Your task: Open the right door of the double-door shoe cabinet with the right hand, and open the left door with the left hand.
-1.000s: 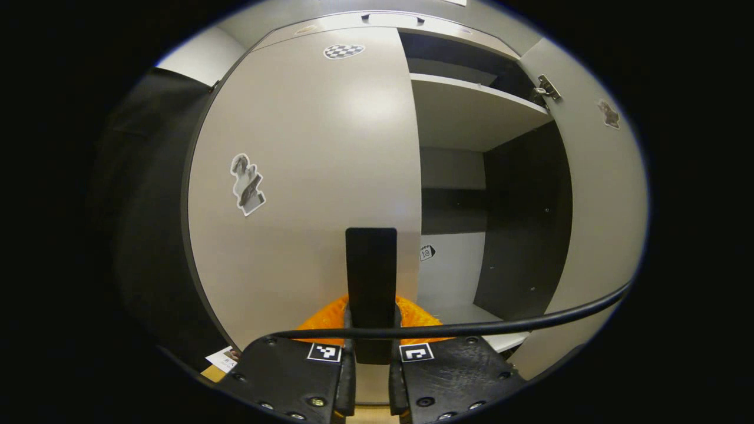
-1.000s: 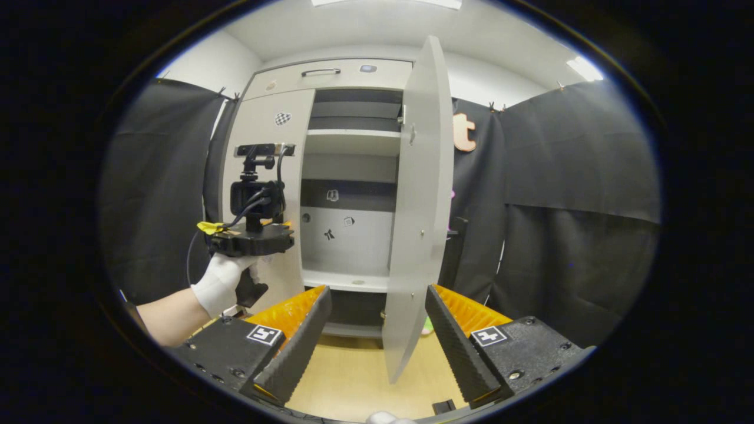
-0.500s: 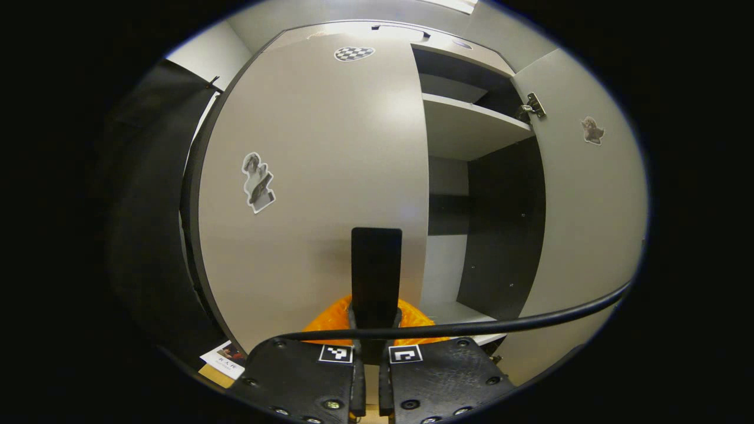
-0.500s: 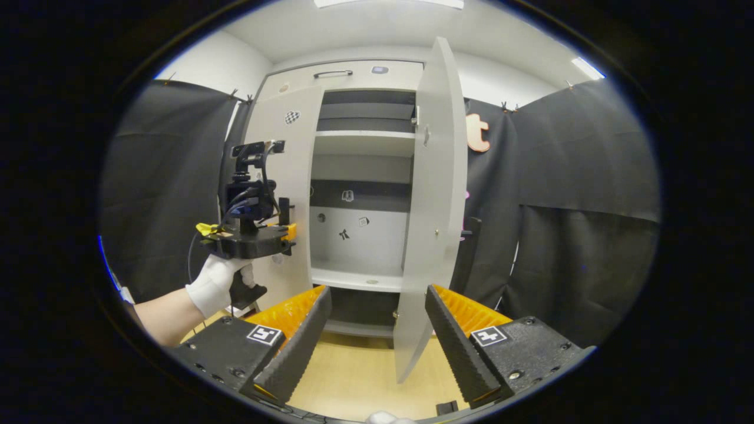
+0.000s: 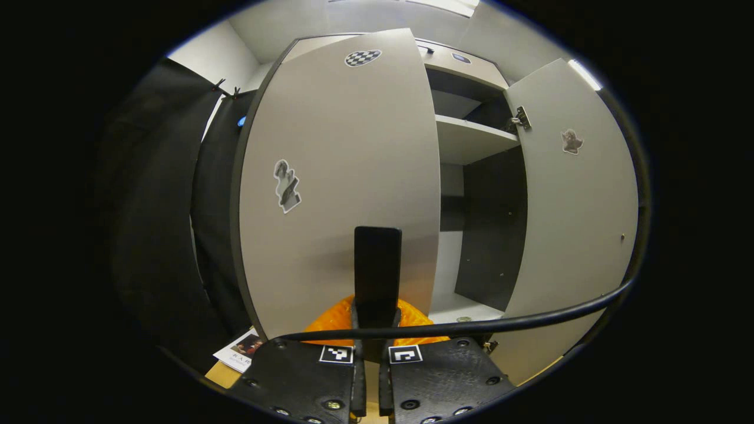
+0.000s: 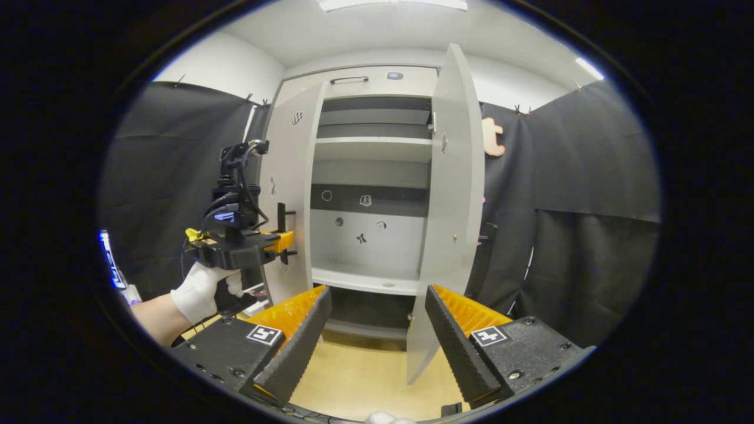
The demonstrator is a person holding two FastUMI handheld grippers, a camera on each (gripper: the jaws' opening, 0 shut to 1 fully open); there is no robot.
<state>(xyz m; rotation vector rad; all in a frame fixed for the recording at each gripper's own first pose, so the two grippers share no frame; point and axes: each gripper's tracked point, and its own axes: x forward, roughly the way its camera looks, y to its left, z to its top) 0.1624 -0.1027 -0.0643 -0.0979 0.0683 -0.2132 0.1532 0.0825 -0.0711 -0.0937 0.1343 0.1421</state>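
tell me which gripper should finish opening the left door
Left. The left gripper is shut on the left door's handle, with that door partly swung out. The right gripper is open, apart from the cabinet, and the right door already stands open.

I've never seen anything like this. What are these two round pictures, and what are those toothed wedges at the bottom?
No robot here: a person holds a two-finger tool in each hand, each carrying a wide-angle camera. The wedges are the right tool, open and holding nothing. Farther off, that view shows the gloved hand with the left tool. The left gripper view looks along the left tool, shut on the black handle of the left door, partly swung out. The right door stands open, showing shelves inside the shoe cabinet.
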